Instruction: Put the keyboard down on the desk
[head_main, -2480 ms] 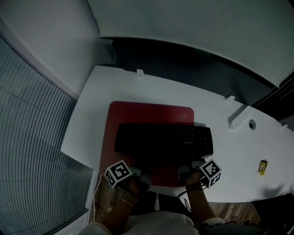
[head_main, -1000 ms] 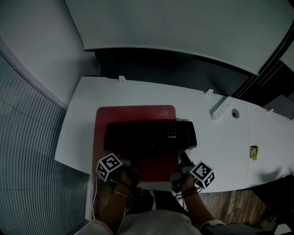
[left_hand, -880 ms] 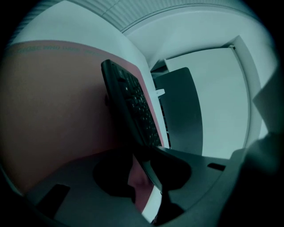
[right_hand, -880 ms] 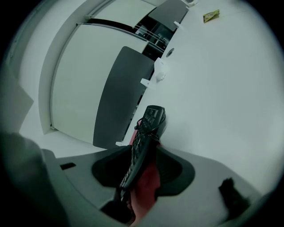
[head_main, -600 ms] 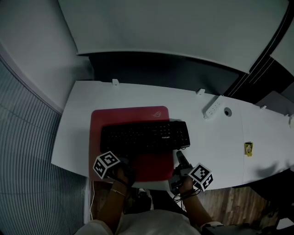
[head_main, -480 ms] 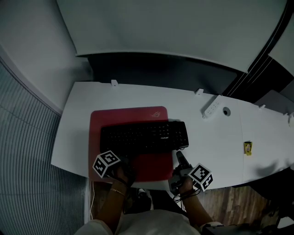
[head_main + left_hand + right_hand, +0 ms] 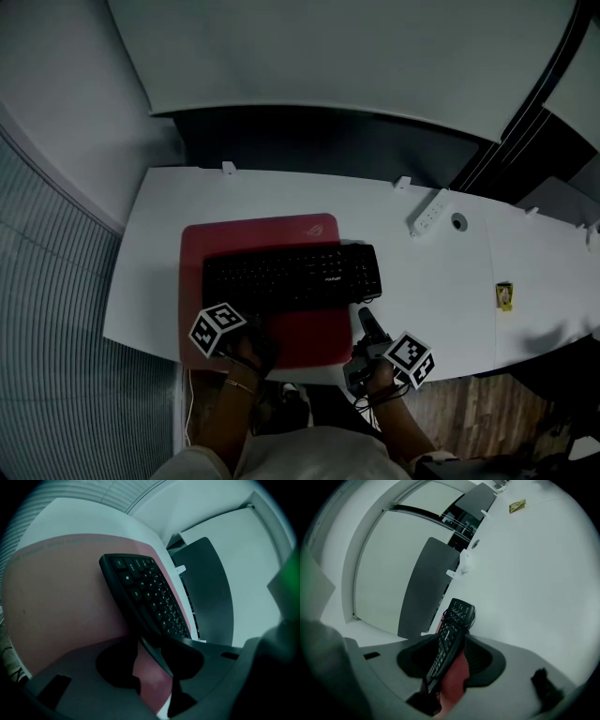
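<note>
The keyboard (image 7: 292, 277) is black with pale key lettering, on a plain red mat (image 7: 246, 242). The desk (image 7: 441, 281) is white all over. By its far edge sits a white power strip (image 7: 427, 214), and near its right edge a small yellow item (image 7: 504, 294). The cube (image 7: 217, 329) on the left gripper (image 7: 253, 339) and the one on the right gripper (image 7: 367, 325) show black squares on white. Behind the desk's far edge is a dark grey panel (image 7: 328, 145).

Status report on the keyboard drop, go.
Left gripper jaws just opening, keyboard edge just ahead, ungripped. Right gripper open, not gripping. Keyboard flat on red mat, on desk. Nothing in the way.
</note>
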`<state>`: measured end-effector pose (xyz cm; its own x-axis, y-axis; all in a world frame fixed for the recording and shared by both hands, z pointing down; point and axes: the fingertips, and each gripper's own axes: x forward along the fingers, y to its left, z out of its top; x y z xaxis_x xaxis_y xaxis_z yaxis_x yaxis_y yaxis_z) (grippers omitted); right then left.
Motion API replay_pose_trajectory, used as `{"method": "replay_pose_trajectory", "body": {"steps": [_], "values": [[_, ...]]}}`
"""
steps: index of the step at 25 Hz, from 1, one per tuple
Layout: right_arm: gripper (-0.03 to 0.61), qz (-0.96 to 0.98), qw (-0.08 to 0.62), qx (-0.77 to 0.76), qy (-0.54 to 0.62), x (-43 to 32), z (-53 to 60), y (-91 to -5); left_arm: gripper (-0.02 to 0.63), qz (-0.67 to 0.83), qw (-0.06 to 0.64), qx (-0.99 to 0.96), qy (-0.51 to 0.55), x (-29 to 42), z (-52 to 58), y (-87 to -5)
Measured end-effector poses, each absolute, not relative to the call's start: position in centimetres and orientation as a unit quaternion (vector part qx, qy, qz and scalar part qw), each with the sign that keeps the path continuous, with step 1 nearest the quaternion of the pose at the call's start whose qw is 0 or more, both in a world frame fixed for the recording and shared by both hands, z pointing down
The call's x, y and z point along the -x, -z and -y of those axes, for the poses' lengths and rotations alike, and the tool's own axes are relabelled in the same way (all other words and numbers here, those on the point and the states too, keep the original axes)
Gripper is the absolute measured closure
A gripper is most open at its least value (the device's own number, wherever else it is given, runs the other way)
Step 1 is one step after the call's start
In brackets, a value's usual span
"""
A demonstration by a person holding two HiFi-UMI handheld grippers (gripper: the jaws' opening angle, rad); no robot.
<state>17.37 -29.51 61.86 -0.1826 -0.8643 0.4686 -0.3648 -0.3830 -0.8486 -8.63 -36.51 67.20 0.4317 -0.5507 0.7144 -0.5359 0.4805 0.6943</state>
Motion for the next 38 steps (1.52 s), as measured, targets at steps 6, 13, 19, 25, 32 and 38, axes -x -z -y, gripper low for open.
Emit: {"method": "replay_pose_trajectory", "body": {"steps": [6, 13, 19, 25, 32, 38], "values": [[0.41, -0.517, 0.207, 0.598, 0.576, -16.7, 29.7, -61.9, 0.454, 0.559, 0.664, -0.493, -0.053, 8.9, 36.4, -67.5], [0.41, -0.522, 0.203, 0.598, 0.573, -16.4, 29.8, -61.7, 0.449, 0.567, 0.655, -0.497, -0.045, 9.3, 36.1, -67.3], [0.41, -0.529, 0.197, 0.596, 0.571, -15.6, 30.1, -61.3, 0.449, 0.567, 0.607, -0.557, -0.019, 10.6, 35.6, -64.0], [0.41, -0.562, 0.178, 0.586, 0.555, -13.1, 30.4, -59.7, 0.494, 0.576, 0.517, -0.633, -0.026, 12.2, 34.1, -59.6], [0.41, -0.591, 0.16, 0.583, 0.534, -10.3, 29.3, -57.8, 0.574, 0.585, 0.406, -0.7, -0.055, 13.5, 31.8, -55.3], [0.41, -0.644, 0.125, 0.589, 0.472, -8.3, 28.2, -54.7, 0.6, 0.557, 0.328, -0.758, -0.087, 13.2, 28.8, -52.7]]}}
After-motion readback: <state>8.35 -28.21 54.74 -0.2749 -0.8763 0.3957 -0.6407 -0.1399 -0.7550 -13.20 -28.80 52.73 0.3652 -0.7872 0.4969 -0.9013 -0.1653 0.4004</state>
